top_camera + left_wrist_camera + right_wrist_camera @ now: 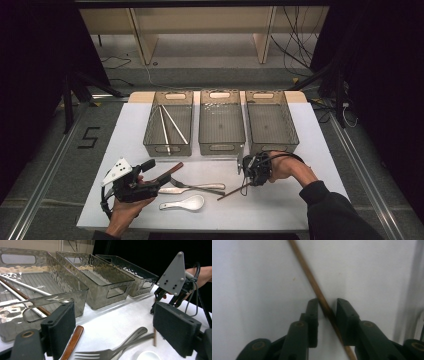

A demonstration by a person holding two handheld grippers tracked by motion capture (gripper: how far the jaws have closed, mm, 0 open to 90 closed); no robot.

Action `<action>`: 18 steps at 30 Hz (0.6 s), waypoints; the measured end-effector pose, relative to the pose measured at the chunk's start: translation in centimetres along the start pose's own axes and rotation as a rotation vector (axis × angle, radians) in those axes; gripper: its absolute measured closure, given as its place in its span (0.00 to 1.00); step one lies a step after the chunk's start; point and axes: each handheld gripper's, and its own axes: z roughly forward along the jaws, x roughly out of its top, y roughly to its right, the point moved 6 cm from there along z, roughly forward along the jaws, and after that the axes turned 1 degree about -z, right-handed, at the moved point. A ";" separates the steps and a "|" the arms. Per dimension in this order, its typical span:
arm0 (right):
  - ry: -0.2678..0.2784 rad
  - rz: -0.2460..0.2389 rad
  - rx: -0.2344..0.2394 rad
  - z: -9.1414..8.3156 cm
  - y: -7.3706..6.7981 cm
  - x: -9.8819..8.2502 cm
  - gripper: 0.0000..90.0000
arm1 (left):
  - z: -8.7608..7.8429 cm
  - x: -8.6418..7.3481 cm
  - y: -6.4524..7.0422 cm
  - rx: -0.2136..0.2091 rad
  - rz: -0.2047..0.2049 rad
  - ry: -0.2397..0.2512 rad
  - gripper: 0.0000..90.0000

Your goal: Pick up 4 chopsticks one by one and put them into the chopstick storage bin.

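The white tabletop carries three clear grey bins in a row along its far edge. The left bin holds a few light and brown sticks lying lengthwise; the middle bin and the right bin stand just beside it.

The left tool hangs over the near left part of the tabletop, held in a hand that comes in from the near edge. Its jaws stand wide apart with nothing between them, and the left gripper view looks out through the gap. The right tool is nearer the middle, just in front of the middle and right bins, pointing down at the tabletop. Its jaws are narrow, one on each side of a brown chopstick, and the left pad seems to touch it while the other stands a little off.

Between the tools, toward the near edge, lie a wooden-handled utensil, a metal fork crossed over another metal piece, and a white ceramic spoon. The chopstick lies slanted on the tabletop, just right of these.
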 end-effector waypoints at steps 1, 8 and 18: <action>0.003 -0.010 0.004 0.1 -0.1 0.0 0.87 | 0.0 0.0 0.0 0.000 0.000 0.000 0.20; -0.020 -0.060 0.004 0.0 -0.6 0.1 0.91 | 0.0 0.0 0.0 0.000 0.000 0.000 0.20; -0.026 -0.117 0.028 -0.1 -1.1 -0.3 0.95 | 0.0 0.0 0.0 -0.001 0.001 -0.001 0.20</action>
